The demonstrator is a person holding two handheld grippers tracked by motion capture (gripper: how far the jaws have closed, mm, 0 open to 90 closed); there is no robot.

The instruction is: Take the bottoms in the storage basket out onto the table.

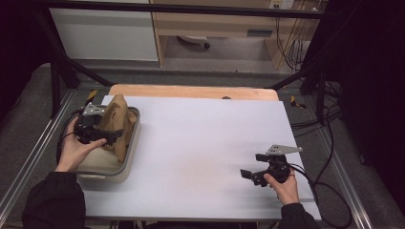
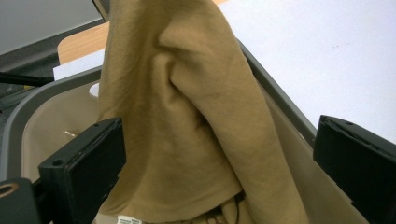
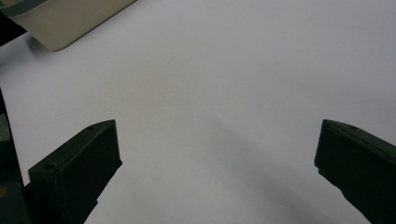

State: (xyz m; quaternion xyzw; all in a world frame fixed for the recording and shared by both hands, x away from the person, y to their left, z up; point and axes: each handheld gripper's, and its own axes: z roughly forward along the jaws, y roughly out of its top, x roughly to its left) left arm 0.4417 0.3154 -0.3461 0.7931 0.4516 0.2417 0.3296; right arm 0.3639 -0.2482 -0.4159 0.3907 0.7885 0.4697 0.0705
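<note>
A tan cloth (image 1: 120,123) rises in a crumpled peak out of a beige bin with a grey rim (image 1: 128,162) at the table's left edge. My left gripper (image 1: 112,128) reaches into the bin from the left, held by a hand. In the left gripper view its jaws stand wide apart on either side of the cloth (image 2: 187,116), not pressing it, and the bin's rim (image 2: 28,107) curves behind. My right gripper (image 1: 253,165) hovers low over the white table at the front right. It is open, with bare table between its jaws (image 3: 219,158).
A white sheet (image 1: 205,138) covers the table, with a wooden strip (image 1: 191,91) along its far edge. A corner of the bin (image 3: 60,23) lies far off in the right gripper view. Cables trail off the table's right side (image 1: 325,167). Metal frame rails border both sides.
</note>
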